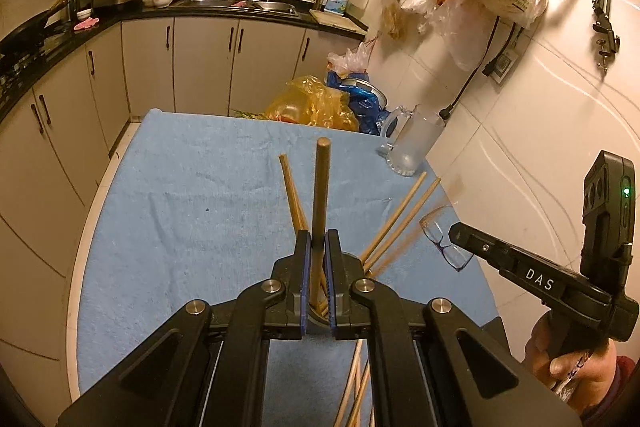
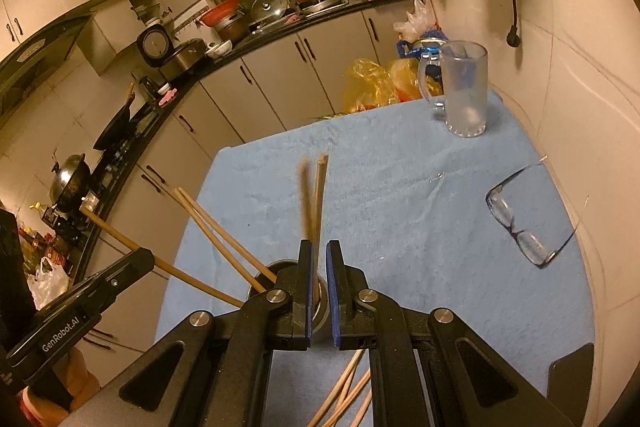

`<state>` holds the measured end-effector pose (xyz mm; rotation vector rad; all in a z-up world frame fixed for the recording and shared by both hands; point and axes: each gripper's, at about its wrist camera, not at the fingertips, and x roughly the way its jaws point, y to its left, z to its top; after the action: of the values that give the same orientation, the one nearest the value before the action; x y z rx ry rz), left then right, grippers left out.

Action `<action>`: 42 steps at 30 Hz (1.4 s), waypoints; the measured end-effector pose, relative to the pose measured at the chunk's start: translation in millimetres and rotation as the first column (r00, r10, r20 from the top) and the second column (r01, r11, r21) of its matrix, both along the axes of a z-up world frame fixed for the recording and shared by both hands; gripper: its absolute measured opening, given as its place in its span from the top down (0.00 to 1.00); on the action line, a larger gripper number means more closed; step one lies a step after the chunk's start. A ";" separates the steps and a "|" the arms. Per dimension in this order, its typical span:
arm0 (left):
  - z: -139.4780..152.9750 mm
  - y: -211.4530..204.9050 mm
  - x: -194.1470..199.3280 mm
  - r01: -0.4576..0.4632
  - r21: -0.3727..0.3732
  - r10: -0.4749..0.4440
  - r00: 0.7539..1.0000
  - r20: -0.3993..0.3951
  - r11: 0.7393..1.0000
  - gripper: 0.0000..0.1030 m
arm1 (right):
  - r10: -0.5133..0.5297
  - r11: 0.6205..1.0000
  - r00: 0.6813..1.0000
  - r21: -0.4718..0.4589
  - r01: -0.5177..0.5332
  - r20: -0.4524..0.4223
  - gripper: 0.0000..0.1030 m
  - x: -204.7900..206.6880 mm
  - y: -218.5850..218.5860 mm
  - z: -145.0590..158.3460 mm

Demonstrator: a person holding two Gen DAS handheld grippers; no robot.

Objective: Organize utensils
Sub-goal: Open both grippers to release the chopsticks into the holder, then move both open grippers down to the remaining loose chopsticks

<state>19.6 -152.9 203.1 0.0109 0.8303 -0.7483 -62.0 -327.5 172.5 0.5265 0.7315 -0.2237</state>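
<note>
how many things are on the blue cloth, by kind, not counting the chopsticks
glass mug: 1
eyeglasses: 1
metal utensil holder: 1
thick wooden stick, held upright by the left tool over the holder: 1
total: 4

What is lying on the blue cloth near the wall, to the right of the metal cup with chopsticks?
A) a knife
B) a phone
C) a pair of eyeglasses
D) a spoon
C: a pair of eyeglasses with clear lenses lies on the blue cloth by the wall, with its temples unfolded, apart from the glass mug.
</note>
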 end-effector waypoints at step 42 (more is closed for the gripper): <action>-67.5 -5.6 -61.3 0.155 0.130 -0.138 0.982 -0.126 0.979 0.81 | -0.108 0.983 0.972 0.121 0.135 -0.207 0.87 -101.8 -4.2 -77.5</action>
<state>-41.7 -158.5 135.6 0.1566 0.9998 -0.8342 -163.8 -331.7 95.0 0.6854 0.9151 -0.3475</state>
